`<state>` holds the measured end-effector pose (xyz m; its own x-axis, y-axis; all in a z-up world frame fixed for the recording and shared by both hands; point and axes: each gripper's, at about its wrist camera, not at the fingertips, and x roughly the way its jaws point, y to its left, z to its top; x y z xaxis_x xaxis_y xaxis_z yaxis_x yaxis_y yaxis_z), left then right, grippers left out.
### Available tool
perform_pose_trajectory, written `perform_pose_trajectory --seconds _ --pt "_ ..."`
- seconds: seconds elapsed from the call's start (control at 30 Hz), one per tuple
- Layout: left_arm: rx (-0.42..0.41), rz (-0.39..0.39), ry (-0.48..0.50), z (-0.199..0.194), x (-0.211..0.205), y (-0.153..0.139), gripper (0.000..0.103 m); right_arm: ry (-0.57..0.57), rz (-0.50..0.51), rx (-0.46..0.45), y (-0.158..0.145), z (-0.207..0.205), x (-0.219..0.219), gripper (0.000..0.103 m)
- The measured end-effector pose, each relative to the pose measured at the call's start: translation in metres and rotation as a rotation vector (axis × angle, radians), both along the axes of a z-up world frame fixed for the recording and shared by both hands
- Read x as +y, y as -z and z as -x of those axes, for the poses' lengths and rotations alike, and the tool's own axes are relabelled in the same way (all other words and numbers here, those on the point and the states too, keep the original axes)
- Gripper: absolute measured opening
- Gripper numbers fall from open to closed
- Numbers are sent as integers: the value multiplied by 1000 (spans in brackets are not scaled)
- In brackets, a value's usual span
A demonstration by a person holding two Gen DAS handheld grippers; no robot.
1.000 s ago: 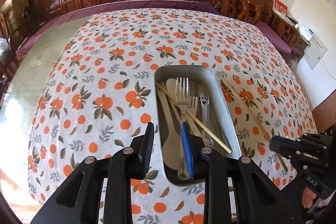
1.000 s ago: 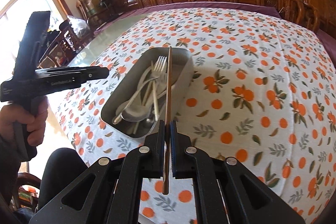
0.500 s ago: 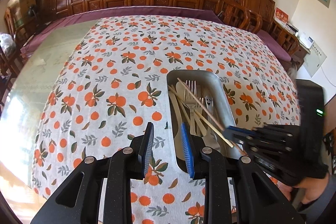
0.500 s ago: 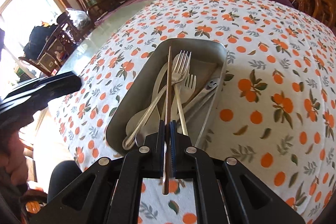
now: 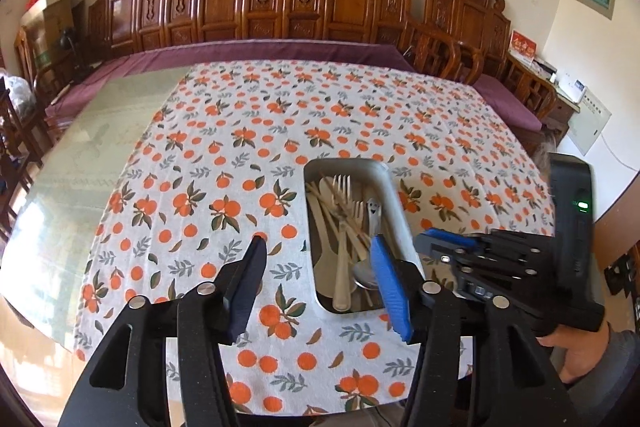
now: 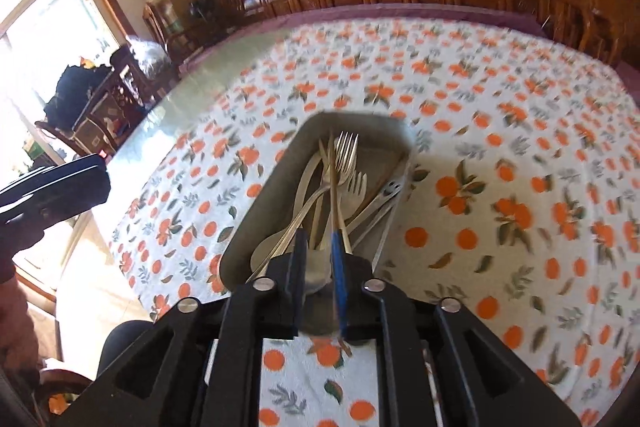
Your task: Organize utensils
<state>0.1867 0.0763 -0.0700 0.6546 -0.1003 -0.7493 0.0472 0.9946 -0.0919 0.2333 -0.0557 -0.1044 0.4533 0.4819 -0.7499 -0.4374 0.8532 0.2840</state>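
Utensils [image 5: 344, 227] all lie in the metal tray [image 5: 394, 195] on the counter; none left outside, I judge. My right claw [image 6: 320, 259] looks parted through blur, left claw [image 5: 316, 267] wide apart, both empty.

Daylight is flooding in through the window [image 6: 48, 39] at the left of the right wrist view, blowing out to white there and glaring off the bare glass strip of the worktop [image 6: 168, 131]. The same glare is washing over the worktop's [image 5: 60, 195] left edge in the left wrist view. That view is staying sharp, while the right wrist view is smearing with motion blur, especially across the tablecloth [image 6: 520, 131]. Fisheye distortion is bending both pictures, and dark vignetting is closing the corners.
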Motion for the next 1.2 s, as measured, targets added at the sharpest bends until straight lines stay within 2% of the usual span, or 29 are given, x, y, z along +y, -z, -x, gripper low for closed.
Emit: perform_pose_trajectory --seconds 0.03,0.07,0.2,0.27,0.33,0.37,0.43,0.53,0.63,0.93,1.2 --pt "-5 0 1 4 -2 -3 58 9 -3 -28 -9 9 -8 19" --pt "-12 -1 -1 7 -4 -6 70 18 -4 -43 -15 13 -13 20" --pt "-53 -12 -6 23 -11 -18 81 60 -21 -112 -41 40 -40 32" --pt "-71 -25 -15 31 -16 -23 89 92 -7 -149 -53 53 -52 43" --pt "-81 -27 -8 38 -21 -27 92 111 -1 -181 -62 66 -63 55" --pt "-88 -31 -4 42 -25 -29 94 120 2 -196 -67 74 -68 57" --pt "-104 -47 -2 50 -30 -33 95 146 14 -223 -74 86 -78 74" --pt "-114 -75 0 60 -42 -40 95 186 23 -257 -86 104 -91 90" --pt "-136 -88 4 71 -52 -48 95 225 27 -284 -96 121 -103 99" --pt "-171 -110 -7 100 -73 -70 95 305 46 -351 -128 155 -122 100" --pt "-251 -76 -23 124 -72 -101 95 346 31 -441 -164 180 -131 100"
